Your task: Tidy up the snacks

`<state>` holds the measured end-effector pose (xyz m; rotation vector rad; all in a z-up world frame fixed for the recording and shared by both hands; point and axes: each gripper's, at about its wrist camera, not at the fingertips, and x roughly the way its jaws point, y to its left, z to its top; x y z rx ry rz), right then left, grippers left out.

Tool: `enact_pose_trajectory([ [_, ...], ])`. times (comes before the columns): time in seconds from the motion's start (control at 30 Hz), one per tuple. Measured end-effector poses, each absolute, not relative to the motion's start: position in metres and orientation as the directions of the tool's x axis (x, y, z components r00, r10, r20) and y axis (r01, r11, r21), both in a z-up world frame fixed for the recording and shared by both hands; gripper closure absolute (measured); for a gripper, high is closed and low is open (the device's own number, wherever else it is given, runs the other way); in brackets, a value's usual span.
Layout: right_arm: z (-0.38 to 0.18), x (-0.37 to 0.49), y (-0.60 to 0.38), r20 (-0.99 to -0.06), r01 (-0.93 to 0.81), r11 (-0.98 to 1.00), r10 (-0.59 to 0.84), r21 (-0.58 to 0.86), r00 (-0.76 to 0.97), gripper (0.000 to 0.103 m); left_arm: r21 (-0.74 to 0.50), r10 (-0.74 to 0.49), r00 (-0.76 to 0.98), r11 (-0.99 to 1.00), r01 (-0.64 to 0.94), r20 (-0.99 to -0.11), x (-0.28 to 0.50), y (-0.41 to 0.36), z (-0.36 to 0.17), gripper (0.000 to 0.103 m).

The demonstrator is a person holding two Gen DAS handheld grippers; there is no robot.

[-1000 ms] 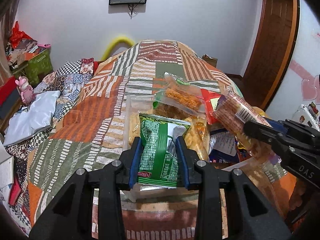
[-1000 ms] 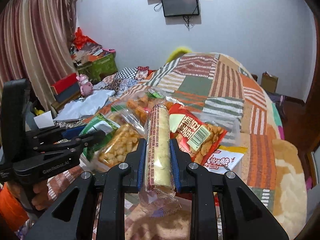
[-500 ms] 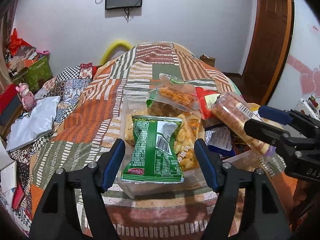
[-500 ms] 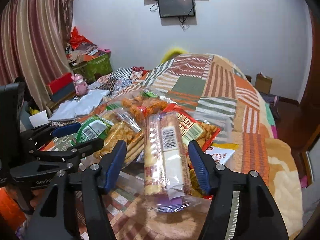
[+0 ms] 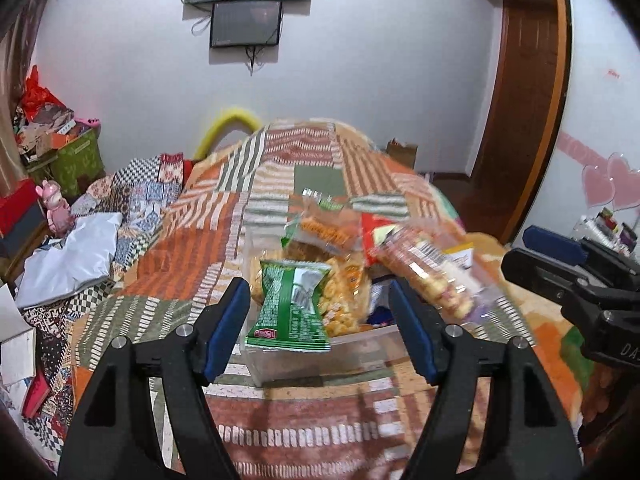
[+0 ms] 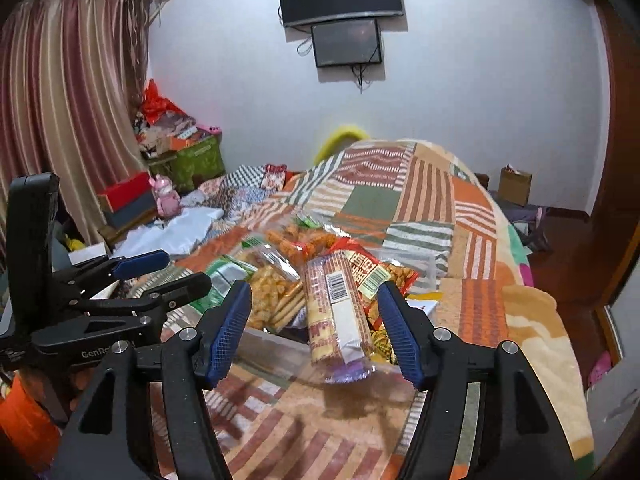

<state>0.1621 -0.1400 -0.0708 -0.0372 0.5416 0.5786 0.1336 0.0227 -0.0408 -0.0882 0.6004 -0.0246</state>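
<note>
Two grippers, both with jaws spread and nothing pressed between the blue pads. Left gripper (image 5: 320, 320): released, green snack packet (image 5: 290, 308) lying free ahead of it on the heaped snacks in the clear plastic bin (image 5: 360, 344). Right gripper (image 6: 314, 328): released, long biscuit sleeve (image 6: 336, 312) (barcode facing up) resting across the bin's near rim. Surrounding: orange puffed-snack bags (image 6: 276, 292), red packet (image 6: 372, 272), patchwork blanket (image 5: 192, 248) underneath, wall-mounted screen (image 6: 346, 42) beyond.

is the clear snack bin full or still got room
Full, heaped over. The clear bin has bags piled above its rim: the green packet and the long biscuit sleeve both lie on top, jutting past its near edge.
</note>
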Motion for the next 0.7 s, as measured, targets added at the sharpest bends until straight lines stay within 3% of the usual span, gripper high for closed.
enact_pose_trajectory([
  [0.47,-0.030,0.101,-0.166,-0.376,-0.465,0.876,0.476,0.126,0.795,0.025,-0.093,-0.071,0.908,0.995,0.035,-0.414,0.062,0.005,0.018,0.023],
  [0.7,-0.021,0.083,-0.167,-0.344,-0.443,0.888,0.458,0.125,0.820,0.019,-0.083,-0.061,0.929,0.996,0.033,-0.364,0.035,0.002,0.028,0.013],
])
